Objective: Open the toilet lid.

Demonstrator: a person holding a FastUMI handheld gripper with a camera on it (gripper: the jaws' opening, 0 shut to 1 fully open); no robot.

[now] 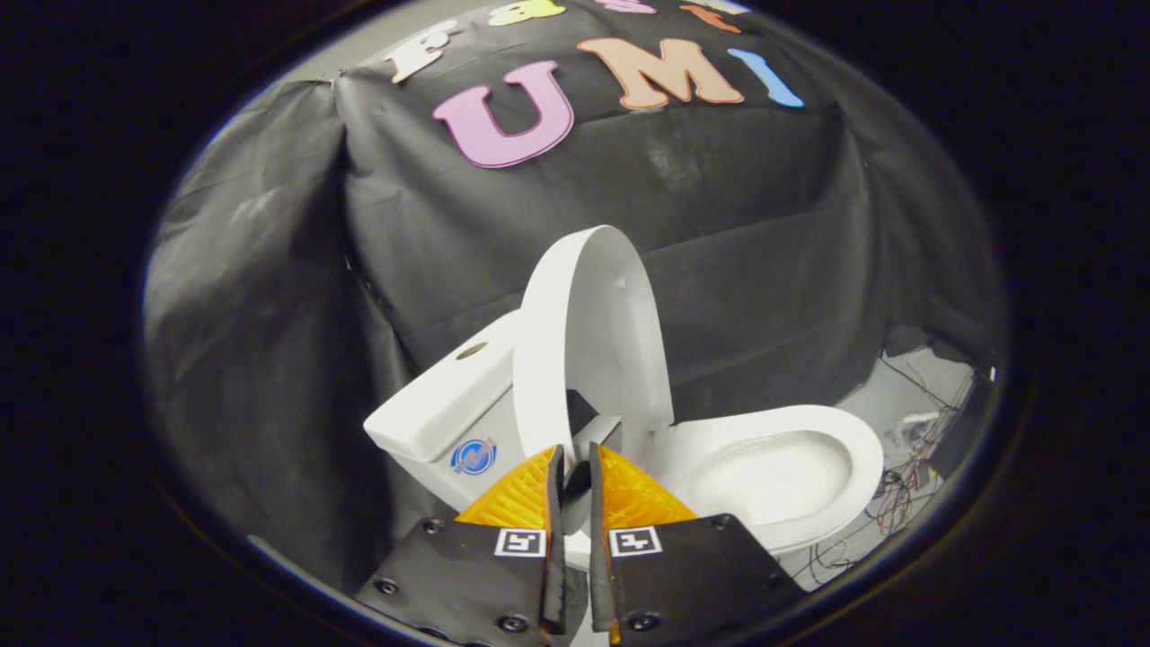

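Observation:
A white toilet stands against the black cloth wall. Its lid is raised upright and leans back toward the tank, seen almost edge-on. The seat ring lies flat over the open bowl, to the right of my fingers. My gripper sits low in front of the lid's hinge end. Its fingers are drawn together with only a thin slit between them, and nothing shows gripped there. The hinge itself is hidden behind the fingertips.
The tank has a round flush button on top and a round sticker on its side. Loose cables lie on the pale floor beyond the bowl. Black cloth drapes close behind and to the left.

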